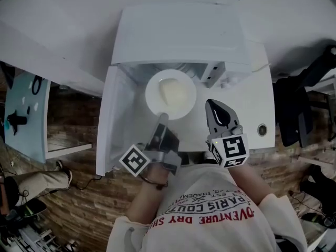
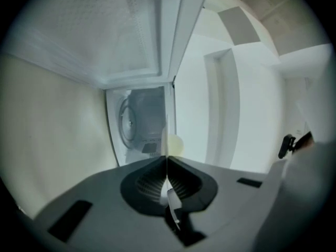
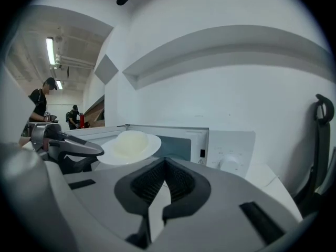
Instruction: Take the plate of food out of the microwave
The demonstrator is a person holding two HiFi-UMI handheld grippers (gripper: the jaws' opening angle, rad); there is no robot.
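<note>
Two grippers work in front of a white microwave, whose door hangs open at the far left. Next to the door, the left gripper has its jaws pinched narrow on the near rim of the plate. In the left gripper view the rim runs edge-on as a thin white line between the jaws, with the lit cavity beyond it. The plate is held level just outside the microwave's mouth, over the gap in front of the opening, and carries a pale mound of food. To the right of the plate, near but not touching it, the right gripper points toward the microwave. Its jaws are drawn together with nothing between them. Further right, the microwave's control knob shows on the panel.
</note>
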